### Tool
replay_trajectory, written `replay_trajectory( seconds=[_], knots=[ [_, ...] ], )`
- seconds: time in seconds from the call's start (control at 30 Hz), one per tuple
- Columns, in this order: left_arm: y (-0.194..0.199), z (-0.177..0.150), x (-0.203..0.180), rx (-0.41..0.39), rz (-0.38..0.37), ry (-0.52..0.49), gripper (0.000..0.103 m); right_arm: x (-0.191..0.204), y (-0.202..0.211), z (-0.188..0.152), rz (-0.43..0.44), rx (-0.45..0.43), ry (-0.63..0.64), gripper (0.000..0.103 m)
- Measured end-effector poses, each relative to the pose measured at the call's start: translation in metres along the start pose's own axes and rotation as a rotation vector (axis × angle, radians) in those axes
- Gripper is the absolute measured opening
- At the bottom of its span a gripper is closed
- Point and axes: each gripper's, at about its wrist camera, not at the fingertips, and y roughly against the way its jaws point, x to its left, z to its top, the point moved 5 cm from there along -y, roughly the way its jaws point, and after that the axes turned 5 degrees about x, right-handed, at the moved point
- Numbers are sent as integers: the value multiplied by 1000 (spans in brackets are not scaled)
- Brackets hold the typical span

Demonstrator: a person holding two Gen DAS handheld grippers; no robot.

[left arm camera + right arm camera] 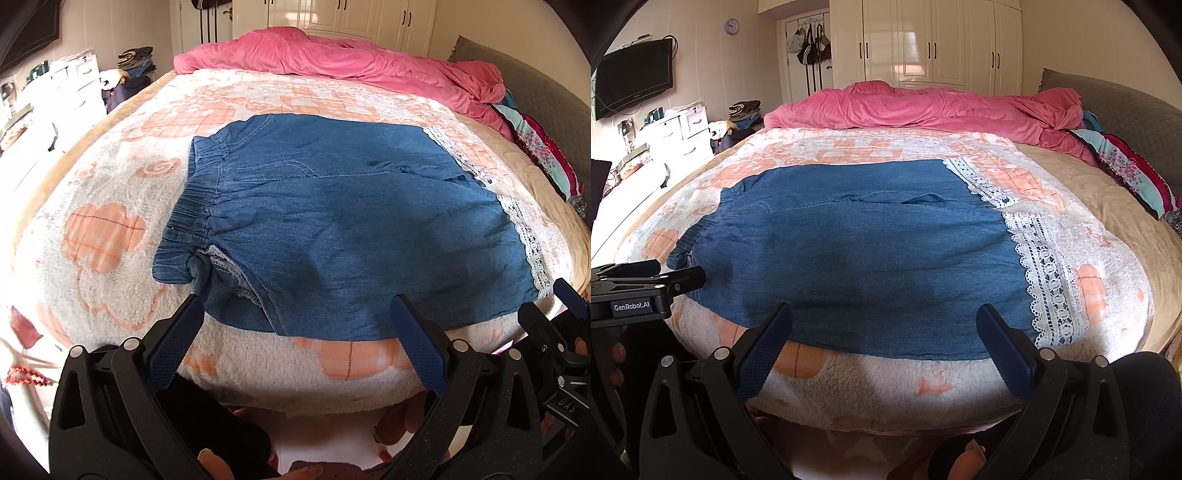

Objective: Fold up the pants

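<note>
Blue denim pants with white lace hems lie flat on the bed, elastic waistband at the left, legs side by side. My left gripper stands open just over the near edge of the pants, nothing between its fingers. In the right wrist view the same pants spread across the blanket, lace hem at the right. My right gripper is open above the near edge of the cloth. The right gripper's body shows at the left wrist view's right edge.
A fuzzy white and orange blanket covers the bed. A pink duvet is bunched at the far side, with patterned cloth at the right. White drawers and a wall TV stand left. A person's hand holds the left gripper.
</note>
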Motion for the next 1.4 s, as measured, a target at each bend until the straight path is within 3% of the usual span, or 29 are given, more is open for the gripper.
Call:
replay_trajectory(
  seconds=[0.73, 1.07, 1.2, 1.4],
  knots=[
    [-10, 10, 11, 0, -18, 22, 94, 4, -15, 6, 23, 48, 2, 99],
    [-22, 48, 47, -20, -13, 90, 94, 18, -40, 64, 44, 53, 105, 99],
    [-37, 70, 72, 4, -3, 136, 94, 26, -64, 88, 122, 115, 104, 99],
    [-62, 108, 103, 32, 10, 183, 94, 38, -100, 115, 130, 171, 164, 99]
  ],
)
